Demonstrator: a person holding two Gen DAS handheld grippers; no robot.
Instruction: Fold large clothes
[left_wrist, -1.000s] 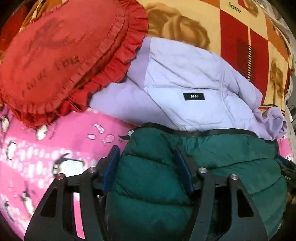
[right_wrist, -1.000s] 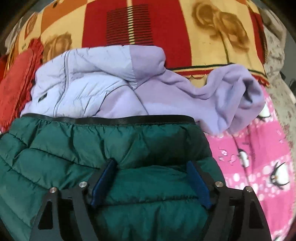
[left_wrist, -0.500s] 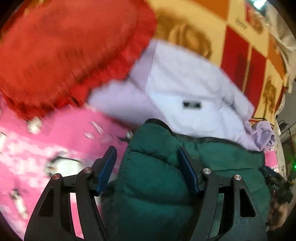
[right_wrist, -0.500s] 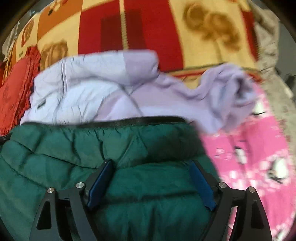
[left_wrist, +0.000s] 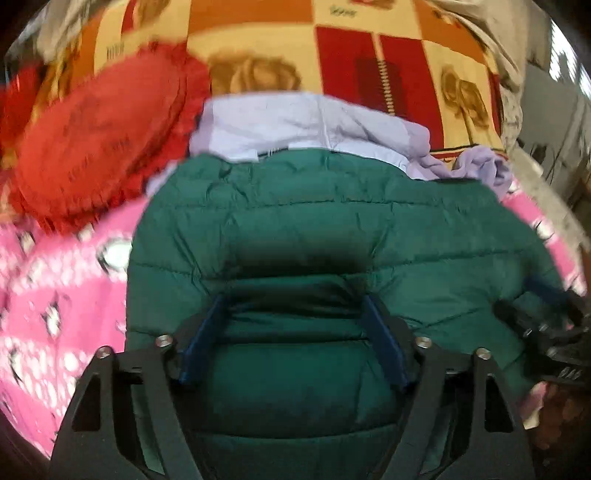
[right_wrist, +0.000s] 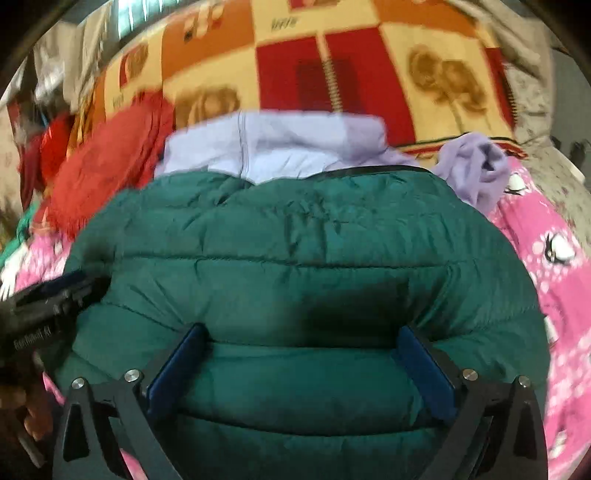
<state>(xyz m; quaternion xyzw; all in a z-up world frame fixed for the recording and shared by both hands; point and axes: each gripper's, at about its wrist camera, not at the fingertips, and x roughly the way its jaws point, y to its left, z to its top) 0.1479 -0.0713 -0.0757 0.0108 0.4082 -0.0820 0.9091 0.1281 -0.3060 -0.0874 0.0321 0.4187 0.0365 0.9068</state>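
Because the green puffer jacket (left_wrist: 332, 229) is soft and slippery, its quilted seams are best gripped; it is bunched between spread jaws of left gripper (left_wrist: 295, 339) and right gripper (right_wrist: 301, 365), lavender jacket (right_wrist: 288, 147) at twelve o'clock.

I see a dark green quilted jacket (left_wrist: 332, 229). Behind it lies a pale lilac jacket (left_wrist: 295, 125). The cushion (left_wrist: 96, 140) is red and frilled. The sheet (right_wrist: 554, 280) is pink with penguins, the blanket (right_wrist: 369, 59) checked red, orange and cream. My gripper pads (right_wrist: 424, 373) are blue.
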